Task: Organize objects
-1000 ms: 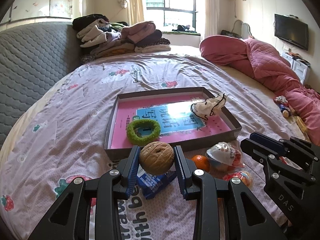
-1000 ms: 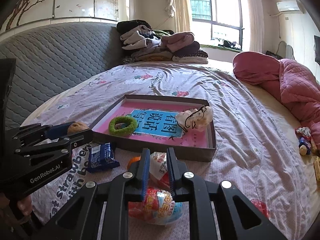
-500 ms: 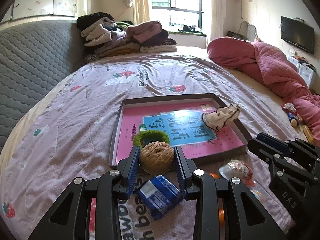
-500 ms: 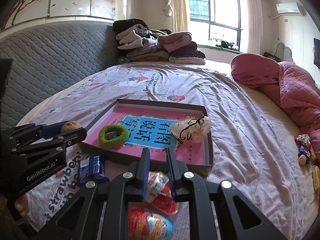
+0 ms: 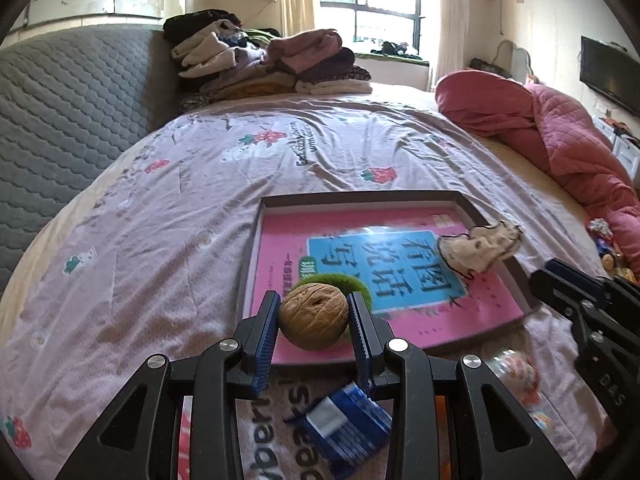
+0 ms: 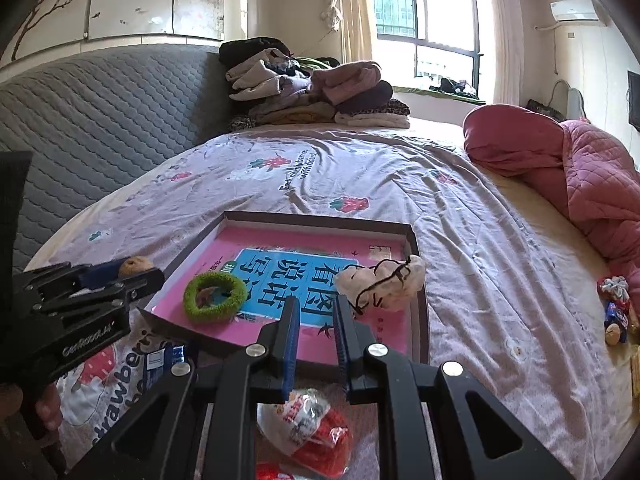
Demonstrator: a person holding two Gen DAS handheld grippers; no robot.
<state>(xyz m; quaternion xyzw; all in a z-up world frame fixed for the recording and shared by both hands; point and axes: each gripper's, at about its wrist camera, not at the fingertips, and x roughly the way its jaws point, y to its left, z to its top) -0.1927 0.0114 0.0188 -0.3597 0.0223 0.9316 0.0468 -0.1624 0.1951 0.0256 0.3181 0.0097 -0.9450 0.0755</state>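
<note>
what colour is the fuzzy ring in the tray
Green; the fuzzy ring lies in the tray, clearest in the right wrist view.

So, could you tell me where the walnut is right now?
The walnut is clamped in the left gripper, held at the near left corner of the shallow box, just in front of the green fuzzy ring.

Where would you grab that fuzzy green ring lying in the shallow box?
Pinch one side of the fuzzy green ring, one finger through its open centre and one outside. Come from above: it lies flat on the box floor, so nothing sticks up to grip.
</note>
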